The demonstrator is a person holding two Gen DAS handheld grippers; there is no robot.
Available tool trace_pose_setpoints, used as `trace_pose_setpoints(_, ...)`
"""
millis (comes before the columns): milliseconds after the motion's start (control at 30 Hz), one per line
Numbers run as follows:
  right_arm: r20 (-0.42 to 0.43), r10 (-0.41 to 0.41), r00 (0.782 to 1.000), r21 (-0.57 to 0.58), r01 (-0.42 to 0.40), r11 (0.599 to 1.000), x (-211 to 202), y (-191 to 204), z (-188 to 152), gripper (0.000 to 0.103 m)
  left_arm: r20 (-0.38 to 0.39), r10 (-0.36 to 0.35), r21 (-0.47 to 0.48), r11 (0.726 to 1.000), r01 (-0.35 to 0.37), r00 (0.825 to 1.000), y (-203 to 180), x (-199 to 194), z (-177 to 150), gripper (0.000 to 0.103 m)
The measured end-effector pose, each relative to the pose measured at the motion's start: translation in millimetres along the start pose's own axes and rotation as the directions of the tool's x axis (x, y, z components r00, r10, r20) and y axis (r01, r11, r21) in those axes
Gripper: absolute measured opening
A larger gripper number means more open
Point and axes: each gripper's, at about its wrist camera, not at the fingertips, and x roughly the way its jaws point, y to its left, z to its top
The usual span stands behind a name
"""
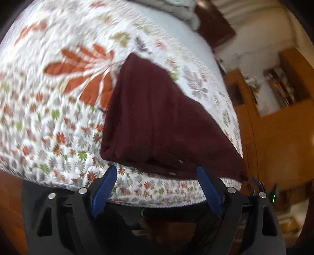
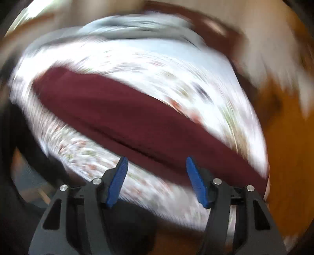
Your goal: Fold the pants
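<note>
Dark maroon pants (image 1: 157,117) lie folded lengthwise on a floral quilted bed (image 1: 58,117), the wide waist end nearest me with small metal studs. My left gripper (image 1: 157,170) is open and empty, its blue fingertips just short of the waist edge. In the blurred right wrist view the pants (image 2: 137,121) stretch diagonally across the bed (image 2: 176,78). My right gripper (image 2: 156,162) is open and empty, hovering just in front of the pants' near edge.
A pile of grey-white bedding (image 1: 176,9) lies at the far end of the bed. Wooden cabinets (image 1: 274,117) stand to the right of the bed. The bed's front edge (image 1: 157,196) runs just beyond the left fingers.
</note>
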Motion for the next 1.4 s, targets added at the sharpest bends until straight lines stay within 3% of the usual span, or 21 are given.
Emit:
trace_pose_setpoints(33,0.047,-0.036,0.998,-0.145,0.043,0.988,3.2,41.7,16.6,0.060,-0.003,-0.006,-0.040,0.999,0.006,1.000,4.7,5.7,1.5,0.084)
trace_pose_setpoints(133,0.149,-0.062,0.987,-0.372,0.114,0.921,15.2,116.4,39.5,0.060,0.010,-0.072,-0.127,0.989,0.072,0.997,15.9,14.0,3.9,0.084)
trace_pose_setpoints(267,0.211,-0.074,0.975,-0.499,0.173,0.849,37.8,168.3,56.2,0.054,0.075,-0.114,-0.163,0.979,0.125,0.991,22.1,11.6,6.4,0.084)
trace_pose_setpoints(433,0.256,-0.108,0.961,-0.573,0.241,0.784,62.9,204.3,71.9,0.037,0.098,-0.125,-0.186,0.972,0.141,0.987,33.6,17.3,6.4,0.082)
trace_pose_setpoints(500,0.256,-0.110,0.960,-0.613,0.250,0.750,69.9,213.9,74.8,0.035,0.130,-0.127,-0.184,0.971,0.150,0.983,35.1,16.5,4.8,0.081)
trace_pose_setpoints(600,0.248,-0.105,0.963,-0.652,0.246,0.717,79.4,223.5,74.1,0.033,0.157,-0.095,-0.174,0.977,0.122,0.983,36.8,12.0,-2.8,0.057)
trace_pose_setpoints(633,0.245,-0.110,0.963,-0.663,0.249,0.706,83.4,227.1,72.4,0.030,0.163,-0.096,-0.177,0.976,0.125,0.982,38.9,11.2,-4.5,0.044)
trace_pose_setpoints(667,0.238,-0.112,0.965,-0.675,0.247,0.695,87.7,229.4,72.6,0.030,0.164,-0.111,-0.185,0.973,0.141,0.980,43.5,9.6,-4.8,0.039)
trace_pose_setpoints(900,0.193,-0.142,0.971,-0.735,0.239,0.635,114.7,242.4,71.1,0.030,0.141,-0.103,-0.225,0.965,0.133,0.985,53.2,13.9,-6.3,0.035)
trace_pose_setpoints(1000,0.190,-0.149,0.970,-0.744,0.241,0.623,118.0,244.0,72.8,0.030,0.138,-0.089,-0.234,0.965,0.120,0.986,53.7,14.8,-6.2,0.031)
trace_pose_setpoints(1067,0.185,-0.164,0.969,-0.752,0.247,0.610,119.5,249.2,67.8,0.027,0.138,-0.082,-0.233,0.966,0.113,0.987,52.3,15.6,-3.9,0.023)
trace_pose_setpoints(1167,0.172,-0.167,0.971,-0.761,0.239,0.603,123.1,249.9,69.7,0.026,0.141,-0.077,-0.236,0.966,0.109,0.987,46.0,19.5,1.3,0.022)
trace_pose_setpoints(1267,0.191,-0.162,0.968,-0.765,0.251,0.594,119.7,249.5,72.3,0.039,0.138,-0.083,-0.239,0.964,0.114,0.987,47.0,20.7,2.0,0.022)
trace_pose_setpoints(1400,0.184,-0.162,0.969,-0.763,0.245,0.597,119.6,250.3,69.4,0.040,0.133,-0.088,-0.245,0.962,0.119,0.987,46.9,24.5,4.9,0.022)
